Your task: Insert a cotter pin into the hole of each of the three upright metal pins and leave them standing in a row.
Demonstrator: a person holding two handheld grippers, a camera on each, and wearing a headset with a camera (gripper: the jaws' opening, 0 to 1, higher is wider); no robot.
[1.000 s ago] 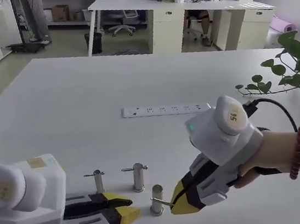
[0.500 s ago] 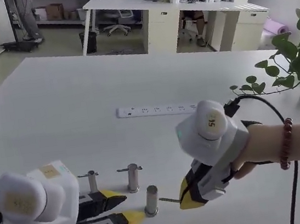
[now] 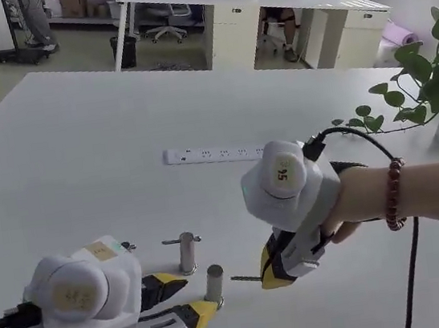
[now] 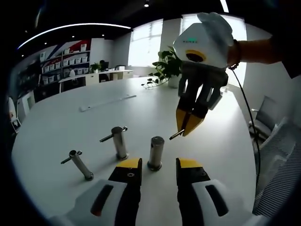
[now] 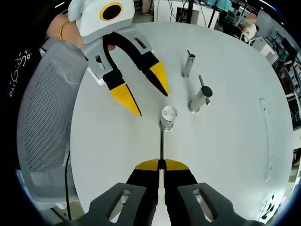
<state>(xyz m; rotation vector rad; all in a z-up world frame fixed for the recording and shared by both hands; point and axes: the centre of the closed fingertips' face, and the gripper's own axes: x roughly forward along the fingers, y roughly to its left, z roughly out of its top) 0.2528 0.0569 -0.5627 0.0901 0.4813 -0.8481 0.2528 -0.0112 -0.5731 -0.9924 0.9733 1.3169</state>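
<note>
1. We find three upright metal pins standing in a row on the table (image 3: 120, 145)
2. The middle pin (image 5: 200, 98) carries a fitted cotter pin (image 4: 107, 137) through its head, and the far pin (image 5: 188, 63) likewise
3. The near pin (image 5: 168, 117) stands bare
4. The right hand-held gripper (image 5: 161, 164) has its jaws pressed together on the last cotter pin (image 5: 161, 143), levelled at the near pin with its tip just short of it
5. The left hand-held gripper (image 5: 150, 101) is spread just beside the near pin, gripping nothing
6. We judge two of three insertions done and one left
</note>
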